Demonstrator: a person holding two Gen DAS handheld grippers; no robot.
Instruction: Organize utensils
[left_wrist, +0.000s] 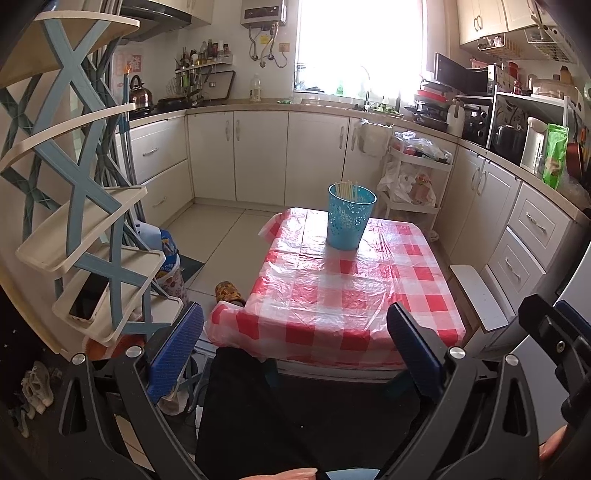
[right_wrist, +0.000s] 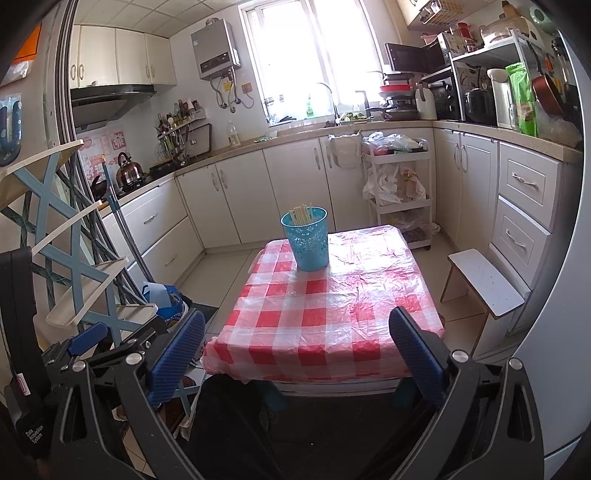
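Chopsticks (left_wrist: 347, 190) stand in a perforated blue bin (left_wrist: 349, 219) at the far end of the checkered tablecloth (left_wrist: 347, 291). Left gripper (left_wrist: 295, 350) and right gripper (right_wrist: 295, 354) hover at the near edge, jaws spread, empty.

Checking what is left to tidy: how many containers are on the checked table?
1: a blue basket holding pale chopsticks, at the table's far end. Nothing else shows on it.

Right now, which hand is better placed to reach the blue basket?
Neither clearly. The blue basket stands at the far end of the table; left gripper and right gripper are both open, held back at the near edge.
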